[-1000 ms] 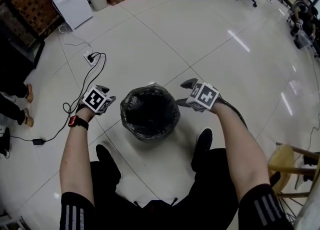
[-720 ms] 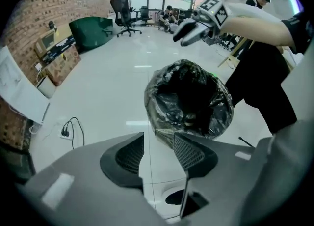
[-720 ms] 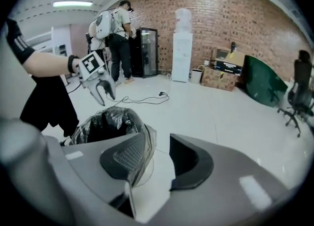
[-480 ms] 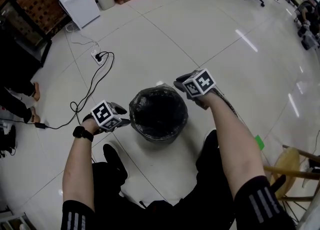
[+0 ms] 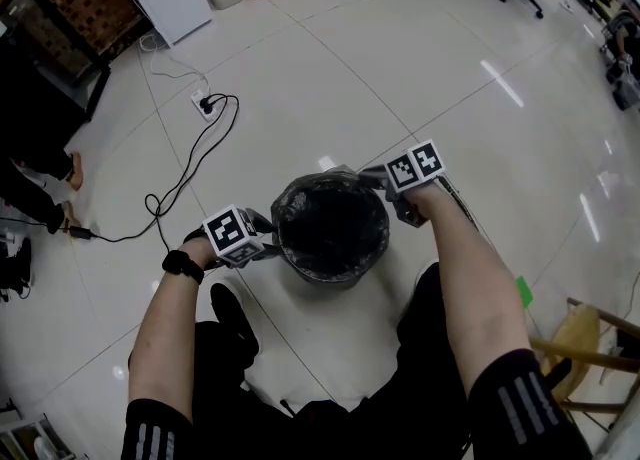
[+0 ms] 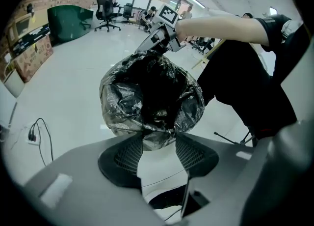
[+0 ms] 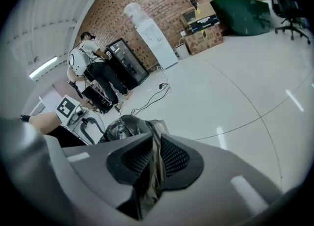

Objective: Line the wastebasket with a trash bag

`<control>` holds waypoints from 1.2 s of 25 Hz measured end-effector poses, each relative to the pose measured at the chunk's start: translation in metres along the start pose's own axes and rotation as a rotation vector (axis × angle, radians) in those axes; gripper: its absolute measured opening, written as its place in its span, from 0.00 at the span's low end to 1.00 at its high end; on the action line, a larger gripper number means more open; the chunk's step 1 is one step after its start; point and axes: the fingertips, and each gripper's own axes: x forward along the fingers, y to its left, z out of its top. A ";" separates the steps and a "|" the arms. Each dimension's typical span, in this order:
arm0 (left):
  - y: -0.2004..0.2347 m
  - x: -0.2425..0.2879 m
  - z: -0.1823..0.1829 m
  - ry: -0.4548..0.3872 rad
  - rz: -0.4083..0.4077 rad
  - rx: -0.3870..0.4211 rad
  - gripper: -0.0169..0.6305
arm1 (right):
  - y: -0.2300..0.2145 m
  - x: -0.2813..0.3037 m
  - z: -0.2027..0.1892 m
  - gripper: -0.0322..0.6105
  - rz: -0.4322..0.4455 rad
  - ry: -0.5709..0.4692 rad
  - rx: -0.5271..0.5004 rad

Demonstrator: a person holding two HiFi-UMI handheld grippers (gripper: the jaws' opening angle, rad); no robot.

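- Wastebasket point(image 5: 331, 270): upright on the pale tiled floor point(image 5: 470, 68), between the two grippers, just ahead of the person's shoes point(image 5: 232, 320).
- Trash bag point(image 5: 331, 226): black film seated inside the wastebasket and filling its opening. Edge crumpled and bunched over the rim, standing up in loose folds at the far right side.
- Left gripper point(image 5: 268, 240): at the near left side of the rim, pointing steeply down. Jaws apart, just opened wider. Hanging fold of the trash bag between the jaw tips, not pinched by the pads.
- Right gripper point(image 5: 378, 180): at the far right side of the rim. Jaws just closed in, now clamped on a gathered strip of the trash bag's edge, with film running down between both pads.
- Black cable point(image 5: 190, 163): loose on the floor to the left, well apart from the wastebasket.
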 end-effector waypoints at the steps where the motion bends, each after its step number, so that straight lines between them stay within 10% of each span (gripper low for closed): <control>1: 0.001 0.003 -0.002 0.009 -0.001 0.002 0.34 | 0.001 0.001 0.000 0.14 0.005 0.005 -0.001; 24: 0.030 0.039 -0.030 0.174 0.016 0.035 0.38 | -0.036 0.035 -0.036 0.06 -0.060 0.178 0.030; 30: 0.033 0.032 -0.032 0.166 0.065 0.012 0.38 | -0.059 0.010 -0.019 0.06 -0.234 0.115 -0.046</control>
